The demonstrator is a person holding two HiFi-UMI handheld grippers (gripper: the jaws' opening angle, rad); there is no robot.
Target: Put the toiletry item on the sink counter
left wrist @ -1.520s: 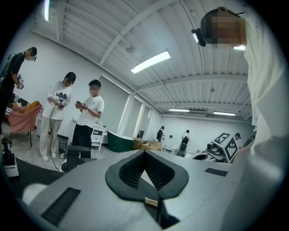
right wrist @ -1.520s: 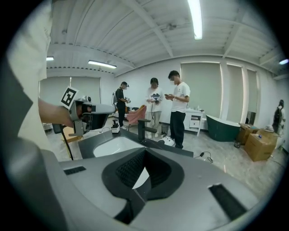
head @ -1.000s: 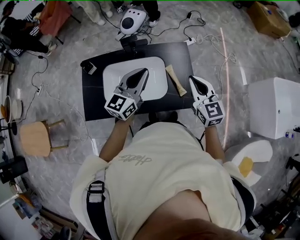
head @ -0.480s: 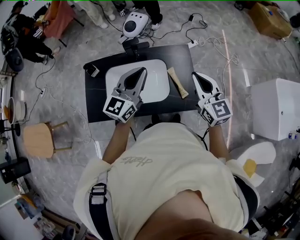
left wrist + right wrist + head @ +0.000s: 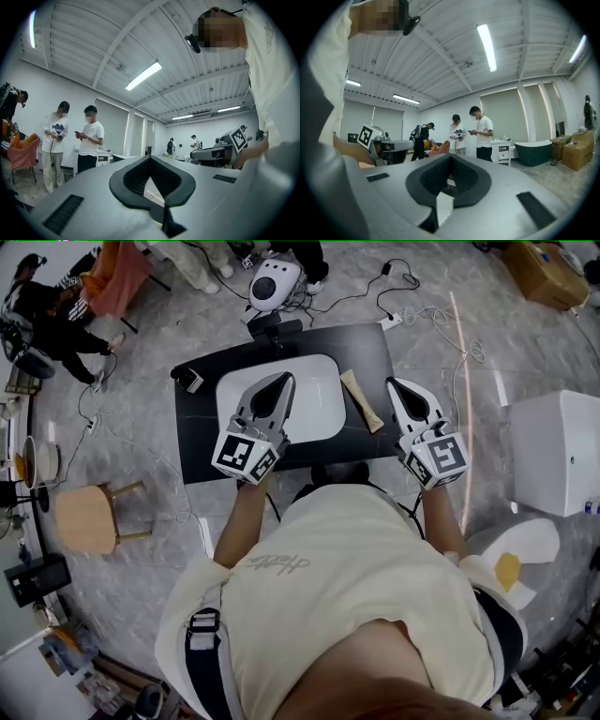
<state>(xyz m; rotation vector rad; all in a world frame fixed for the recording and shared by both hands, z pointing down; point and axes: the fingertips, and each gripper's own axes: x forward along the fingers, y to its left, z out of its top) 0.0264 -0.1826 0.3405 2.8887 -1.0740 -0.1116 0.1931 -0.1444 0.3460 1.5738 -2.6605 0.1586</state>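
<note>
White basin (image 5: 315, 396), tan tube (image 5: 362, 400) just beside

Counter (image 5: 192, 442) black, sink (image 5: 319, 404) white, tube (image 5: 362, 401) tan. Left gripper (image 5: 284, 380) and right gripper (image 5: 395, 383) grey, with black-and-white square markers (image 5: 242, 456). Floor (image 5: 131, 484) grey with marble veining, stool (image 5: 84, 518) light wood, shirt (image 5: 347, 587) cream.
</note>
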